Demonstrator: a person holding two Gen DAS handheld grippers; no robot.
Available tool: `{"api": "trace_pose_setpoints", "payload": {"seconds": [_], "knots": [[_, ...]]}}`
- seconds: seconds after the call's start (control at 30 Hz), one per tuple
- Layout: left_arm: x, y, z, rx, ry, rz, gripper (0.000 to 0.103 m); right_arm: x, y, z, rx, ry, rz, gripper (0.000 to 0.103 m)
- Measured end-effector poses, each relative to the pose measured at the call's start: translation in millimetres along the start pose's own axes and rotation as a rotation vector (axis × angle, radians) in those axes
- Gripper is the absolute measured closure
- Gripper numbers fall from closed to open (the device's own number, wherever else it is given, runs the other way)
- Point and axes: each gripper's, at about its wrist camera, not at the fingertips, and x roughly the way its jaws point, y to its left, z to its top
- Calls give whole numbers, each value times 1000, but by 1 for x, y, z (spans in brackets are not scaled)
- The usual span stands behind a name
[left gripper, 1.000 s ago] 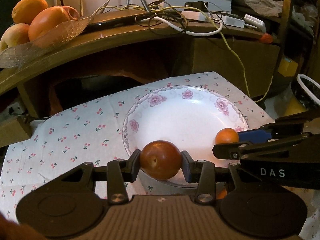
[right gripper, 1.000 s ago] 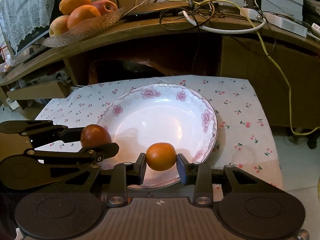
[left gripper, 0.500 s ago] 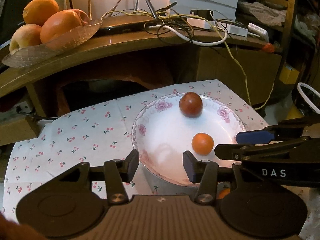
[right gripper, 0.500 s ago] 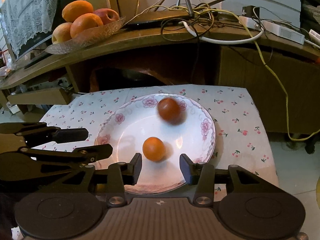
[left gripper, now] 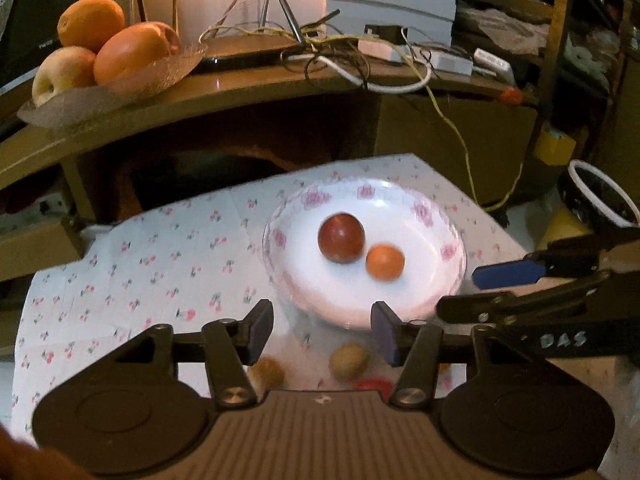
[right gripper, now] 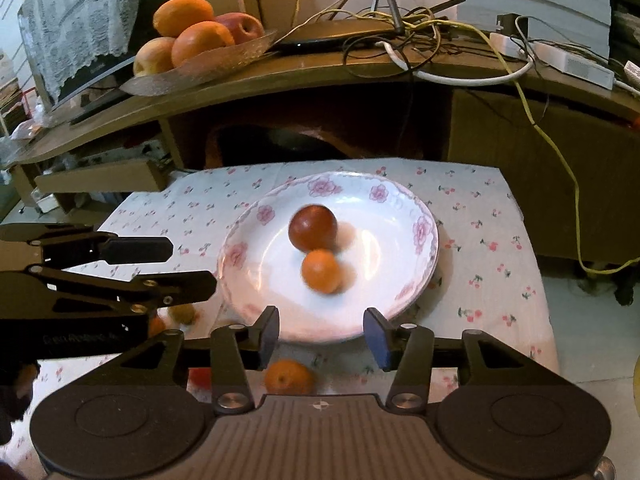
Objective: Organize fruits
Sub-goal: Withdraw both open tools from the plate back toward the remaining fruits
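A dark red round fruit and a small orange fruit lie side by side in the white floral plate on the cherry-print cloth. They also show in the right wrist view: the red fruit, the orange fruit, the plate. My left gripper is open and empty, held back over the plate's near rim. My right gripper is open and empty at the near rim too. Loose small fruits lie on the cloth near me: a tan one, an orange one.
A glass dish of oranges and apples stands on the curved wooden shelf behind the cloth, beside tangled cables. The right gripper shows at right in the left wrist view. A dark bowl sits at far right.
Both grippers let go of their fruits and opened, then drew back and up. The red fruit rolled across the plate and now rests against the orange one.
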Motion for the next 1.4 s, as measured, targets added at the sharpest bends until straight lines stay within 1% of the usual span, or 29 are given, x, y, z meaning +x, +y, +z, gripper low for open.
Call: {"api": "trace_pose_setpoints", "payload": {"seconds": [0.23,0.4,0.5,0.67,0.73,0.8,0.87,1.03,1.13,1.2,1.27,1.4], "knots": [[-12,8,-28,36,52,-10,45,0,5,-18,-44,52,25,53],[-18,10,-49,66,82,-22,45,6,7,-22,-52,74,27,52],[-16,10,-56,89,93,-16,45,11,11,-24,-70,83,31,50],[-14,8,-58,112,88,-19,45,19,15,-27,-86,101,23,50],[-15,7,-60,113,86,-39,45,20,15,-27,-85,101,20,50],[-16,5,-62,116,95,-73,45,20,14,-27,-82,103,18,50],[-17,0,-63,138,91,-78,45,20,13,-28,-81,104,17,50],[-10,4,-59,126,80,-67,44,22,13,-28,-82,107,13,50],[-7,2,-57,143,67,-69,43,25,14,-29,-87,109,11,49],[-7,-2,-57,158,75,-65,42,26,15,-28,-92,108,8,49],[-12,-4,-57,172,83,-95,42,25,15,-28,-97,115,17,50],[-23,-5,-54,153,125,-221,42,23,13,-27,-89,134,39,51]]}}
